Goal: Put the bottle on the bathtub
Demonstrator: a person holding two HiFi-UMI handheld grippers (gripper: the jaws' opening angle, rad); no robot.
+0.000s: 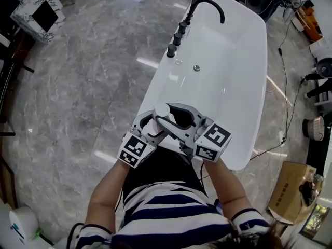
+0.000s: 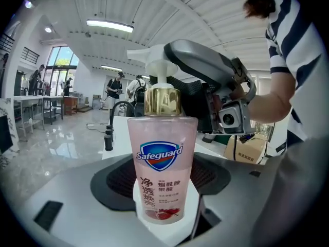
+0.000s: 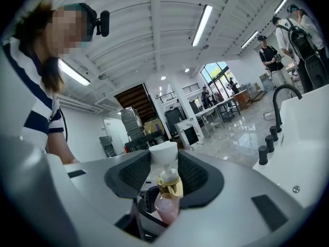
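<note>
Between my left gripper's clamped jaws the bottle reads "Safeguard" on a blue shield above Chinese print. Pink liquid, gold collar. My right gripper seems to pinch the white pump.

Our right gripper clasps the bottle by its white pump, jaws either side; the bathtub stands at right.

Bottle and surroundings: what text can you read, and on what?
"Safeguard": on the bottle, in its blue shield label.
"净透焕亮": on the bottle, large characters below the shield.
Smaller characters beside them: too blurred to read.
Print on the box: too small to read.
</note>
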